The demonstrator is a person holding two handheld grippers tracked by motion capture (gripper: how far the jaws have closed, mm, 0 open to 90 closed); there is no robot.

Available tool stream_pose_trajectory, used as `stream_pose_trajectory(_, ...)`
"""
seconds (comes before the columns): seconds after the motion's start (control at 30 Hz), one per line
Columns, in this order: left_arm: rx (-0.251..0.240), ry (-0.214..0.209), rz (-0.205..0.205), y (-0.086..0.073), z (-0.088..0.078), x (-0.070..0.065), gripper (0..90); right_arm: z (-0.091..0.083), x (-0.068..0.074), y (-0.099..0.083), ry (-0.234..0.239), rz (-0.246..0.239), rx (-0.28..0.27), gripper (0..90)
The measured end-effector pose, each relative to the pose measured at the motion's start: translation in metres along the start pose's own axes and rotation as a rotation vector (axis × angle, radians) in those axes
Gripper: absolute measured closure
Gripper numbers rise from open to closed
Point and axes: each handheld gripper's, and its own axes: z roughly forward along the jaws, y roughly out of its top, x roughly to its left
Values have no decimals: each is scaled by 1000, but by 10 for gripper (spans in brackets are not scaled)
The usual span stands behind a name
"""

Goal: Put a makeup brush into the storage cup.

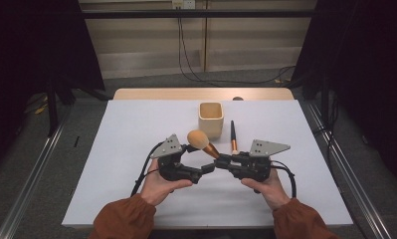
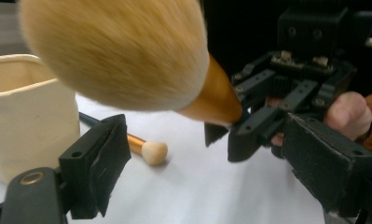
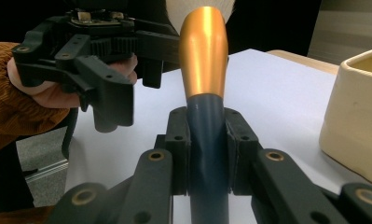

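The big brush [image 2: 113, 51] has soft, fluffy tan bristles, a glossy copper-coloured metal-looking ferrule and a smooth dark handle with a slight shine. The cup [image 1: 211, 118], at 12 o'clock from it, looks like matt cream ceramic. The table [image 1: 136, 129] has a matt, smooth white surface. The left gripper [image 2: 211, 168] is matt black plastic with rough pads [image 2: 111, 158].

The white table [image 1: 136, 149] is evenly lit from above and the room around it is dark. The big brush head [image 2: 113, 51] is blurred, and its gold ferrule [image 3: 203, 56] shows soft glare.
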Motion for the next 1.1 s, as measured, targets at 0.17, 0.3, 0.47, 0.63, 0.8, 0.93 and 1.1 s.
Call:
stream_pose_trajectory(0.17, 0, -30, -22, 1, 6, 2, 290, 1, 0, -1, 5, -1, 0, 748)
stream_pose_trajectory(0.3, -22, -37, -45, 2, 10, 4, 351, 0, -1, -1, 1, 1, -3, 748)
stream_pose_trajectory(0.47, -35, -65, -57, 5, 17, 2, 411, 0, -2, -2, 5, 5, -2, 748)
stream_pose_trajectory(0.63, -60, -76, -89, 7, 19, 5, 523, -1, -3, -2, 11, 12, -10, 747)
stream_pose_trajectory(0.8, -73, -91, -104, 8, 18, 6, 589, -2, -3, -2, 17, 13, -13, 747)
stream_pose_trajectory(0.93, -69, -98, -108, 8, 18, 6, 603, -1, -3, -3, 19, 15, -9, 746)
stream_pose_trajectory(1.1, -34, -101, -112, 11, 17, 7, 620, 1, -3, -3, 20, 22, -3, 739)
